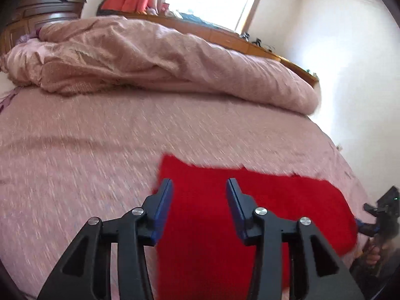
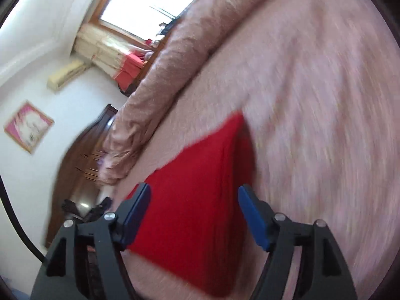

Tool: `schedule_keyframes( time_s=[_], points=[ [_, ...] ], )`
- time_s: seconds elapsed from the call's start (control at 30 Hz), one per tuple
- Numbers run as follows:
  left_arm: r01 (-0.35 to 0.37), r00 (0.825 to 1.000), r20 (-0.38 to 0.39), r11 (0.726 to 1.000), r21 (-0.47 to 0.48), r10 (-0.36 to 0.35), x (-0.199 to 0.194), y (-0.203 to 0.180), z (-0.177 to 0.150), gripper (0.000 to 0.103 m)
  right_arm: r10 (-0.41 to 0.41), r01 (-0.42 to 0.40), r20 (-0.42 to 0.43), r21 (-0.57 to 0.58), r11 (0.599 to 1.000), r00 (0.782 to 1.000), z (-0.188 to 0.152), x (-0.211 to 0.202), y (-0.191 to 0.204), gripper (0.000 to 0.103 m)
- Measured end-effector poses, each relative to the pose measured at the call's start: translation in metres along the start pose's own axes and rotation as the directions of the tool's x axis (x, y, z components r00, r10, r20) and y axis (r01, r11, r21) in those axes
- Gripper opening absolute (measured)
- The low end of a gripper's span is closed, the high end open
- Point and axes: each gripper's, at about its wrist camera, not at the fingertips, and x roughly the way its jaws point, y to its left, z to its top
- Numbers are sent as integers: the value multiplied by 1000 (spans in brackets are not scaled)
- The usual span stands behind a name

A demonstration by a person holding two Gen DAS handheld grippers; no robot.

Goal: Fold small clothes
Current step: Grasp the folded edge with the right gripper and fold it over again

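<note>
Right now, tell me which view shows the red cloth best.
The left wrist view: the red cloth lies flat on the bed with its far edge and both far corners visible. The right wrist view shows it more blurred, tilted, and partly hidden behind the fingers.

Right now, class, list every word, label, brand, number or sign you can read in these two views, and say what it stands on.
None can be read.
Framed picture on the wall: pink-bordered, too blurred to tell whether it carries any writing.
Red garment on the pink bedspread: no label or print visible.
</note>
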Motion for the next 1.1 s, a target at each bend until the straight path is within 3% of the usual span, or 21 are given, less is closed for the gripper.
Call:
schedule_keyframes(
  time_s=[0.07, 0.17, 0.27, 0.37, 0.5, 0.8, 0.83, 0.9, 1.0, 1.1],
  points=[
    [28, 999, -32, 999, -21, -29, 2, -5, -16, 38, -2, 7, -59, 91, 996, 998, -20, 1, -15, 76],
    [13, 996, -86, 1000, -14, -14, 12, -16, -38, 38, -35, 52, -120, 146, 988, 992, -44, 6, -22, 75],
    [5, 994, -110, 1000, 8, -4, 21, -23, -46, 38, 30, -9, -118, 172, 985, 993, -67, 1, -17, 76],
    [1, 996, -94, 1000, 13, 0, 22, -27, -48, 38, 77, -53, -87, 249, 967, 993, -94, 0, -22, 76],
    [8, 996, -85, 1000, 0, -8, 24, -26, -50, 38, 116, -123, 41, 299, 946, 992, -108, 10, -21, 77],
    [3, 997, -78, 1000, 14, -2, 20, -26, -53, 38, 33, -88, 168, 331, 940, 985, -91, 32, -4, 76],
    [-1, 997, -78, 1000, 19, 2, 19, -27, -54, 38, 11, -69, 171, 337, 939, 985, -89, 33, -1, 74],
    [-8, 997, -78, 1000, 30, 10, 18, -30, -55, 38, -41, -23, 179, 342, 939, 983, -86, 36, -2, 30],
    [-19, 997, -77, 999, 29, 21, 15, -38, -55, 38, -64, -4, 175, 366, 931, 982, -77, 40, 0, 27],
    [-6, 995, -102, 999, 48, 10, 17, -53, -55, 38, -91, 47, 159, 263, 964, 983, -51, 27, 16, 26]
  ],
)
